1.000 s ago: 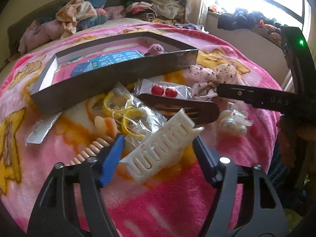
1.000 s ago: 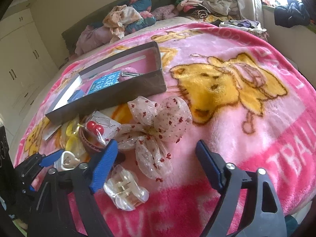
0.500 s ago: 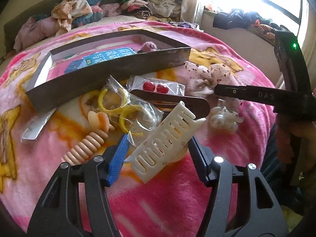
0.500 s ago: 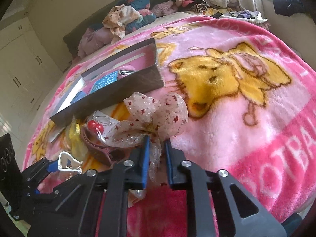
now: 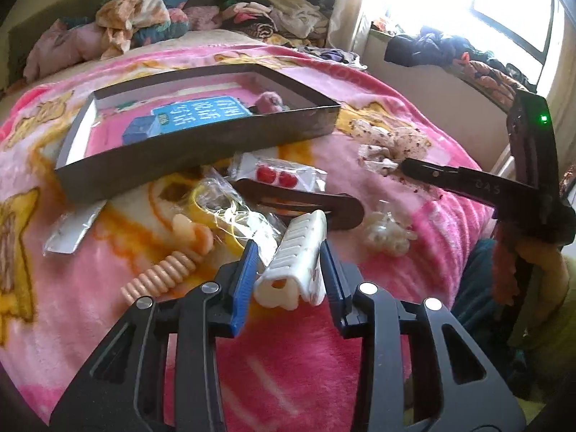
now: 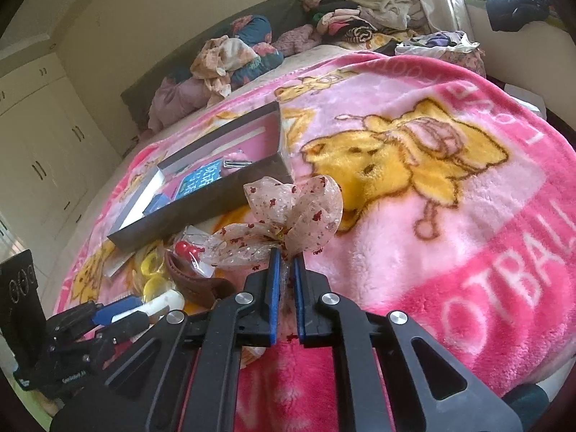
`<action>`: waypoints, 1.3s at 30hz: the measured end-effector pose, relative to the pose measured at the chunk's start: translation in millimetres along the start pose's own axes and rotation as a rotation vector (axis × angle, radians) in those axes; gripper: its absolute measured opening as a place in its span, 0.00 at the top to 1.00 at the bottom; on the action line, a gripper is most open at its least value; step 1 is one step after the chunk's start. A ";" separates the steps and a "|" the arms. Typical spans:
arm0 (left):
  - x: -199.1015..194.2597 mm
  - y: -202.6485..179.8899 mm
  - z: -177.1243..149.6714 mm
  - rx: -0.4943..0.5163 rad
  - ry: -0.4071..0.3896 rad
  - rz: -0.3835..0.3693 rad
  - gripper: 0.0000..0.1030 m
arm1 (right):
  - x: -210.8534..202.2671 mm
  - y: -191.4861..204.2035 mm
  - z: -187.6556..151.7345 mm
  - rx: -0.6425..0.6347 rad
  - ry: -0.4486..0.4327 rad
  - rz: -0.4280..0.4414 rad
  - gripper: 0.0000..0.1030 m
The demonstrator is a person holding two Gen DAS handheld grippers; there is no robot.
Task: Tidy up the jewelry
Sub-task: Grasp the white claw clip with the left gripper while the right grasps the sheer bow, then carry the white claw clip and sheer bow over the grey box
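Ahead of both grippers lies the box (image 6: 201, 212), long side facing them, nearer the right gripper (image 6: 286, 270) pinching the bow (image 6: 288, 216), while the left gripper (image 5: 288, 270) clamps the white clip (image 5: 295, 255).

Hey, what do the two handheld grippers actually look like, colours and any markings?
Both are black plastic frames with triangular cutouts and round silver screws. The left gripper and right gripper each have blue pads lining their fingers. Seen from the left, the right gripper carries a green light and faint raised lettering.
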State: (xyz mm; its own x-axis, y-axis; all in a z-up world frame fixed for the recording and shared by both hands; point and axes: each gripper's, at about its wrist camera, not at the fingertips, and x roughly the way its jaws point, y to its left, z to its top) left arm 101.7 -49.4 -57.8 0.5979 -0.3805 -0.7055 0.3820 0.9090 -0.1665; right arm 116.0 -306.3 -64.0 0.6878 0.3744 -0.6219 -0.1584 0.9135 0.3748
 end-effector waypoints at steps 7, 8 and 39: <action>-2.1 -1.5 -12.4 0.020 0.048 -0.038 0.75 | 0.6 0.1 -0.6 0.005 0.004 0.000 0.93; -3.1 -2.8 -14.5 0.026 0.049 -0.042 0.75 | 0.8 -0.2 -1.3 0.006 0.007 0.000 0.93; -0.4 -13.0 48.5 0.099 -0.142 0.019 0.81 | -6.8 17.0 30.0 -0.054 -0.092 0.019 0.93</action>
State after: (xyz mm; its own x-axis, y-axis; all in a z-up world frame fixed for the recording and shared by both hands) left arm 130.6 -69.3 -21.9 0.6970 -0.3898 -0.6020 0.4331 0.8978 -0.0798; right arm 129.9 -298.0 -32.8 0.7462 0.3781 -0.5480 -0.2085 0.9144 0.3471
